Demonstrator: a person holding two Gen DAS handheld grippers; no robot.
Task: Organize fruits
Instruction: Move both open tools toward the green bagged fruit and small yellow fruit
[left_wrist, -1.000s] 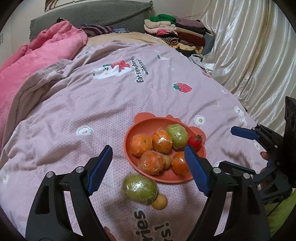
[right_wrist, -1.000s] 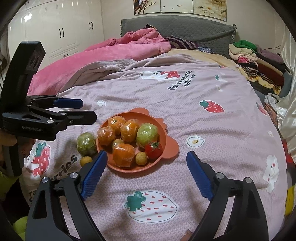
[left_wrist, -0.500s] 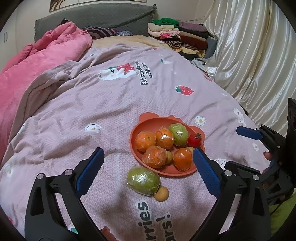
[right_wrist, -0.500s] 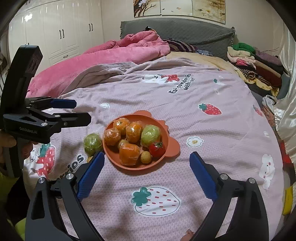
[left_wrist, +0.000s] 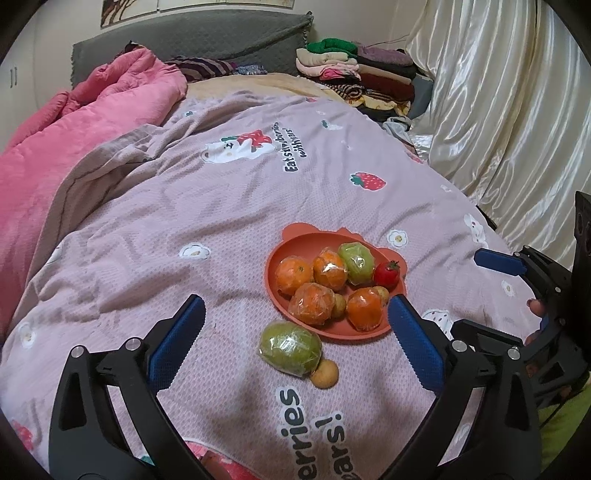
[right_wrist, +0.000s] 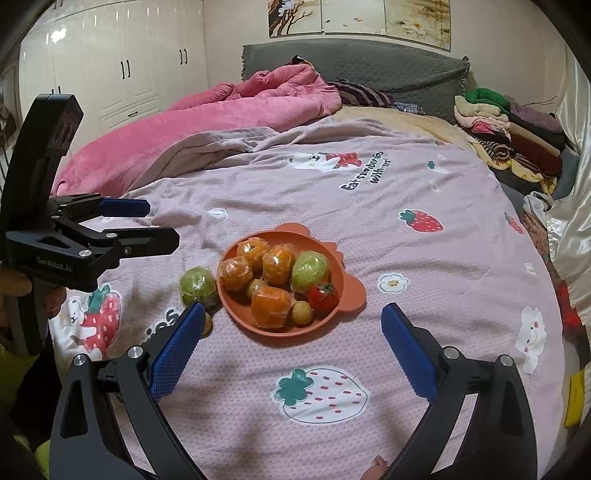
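Observation:
An orange bear-eared plate lies on the pink bedspread and holds several plastic-wrapped oranges, a wrapped green fruit, a tomato and small yellow fruits. Beside the plate lie a wrapped green fruit and a small yellow fruit. My left gripper is open and empty, its fingers either side of the loose green fruit, held above it. My right gripper is open and empty, just in front of the plate.
A pink quilt is bunched at the bed's left. Folded clothes are stacked at the far right by the headboard. Shiny curtains hang along the bed's right side. White wardrobes stand behind.
Both grippers have drawn back and risen a little, so the plate and fruits look smaller and farther. The fruits have not moved. Both grippers stay open.

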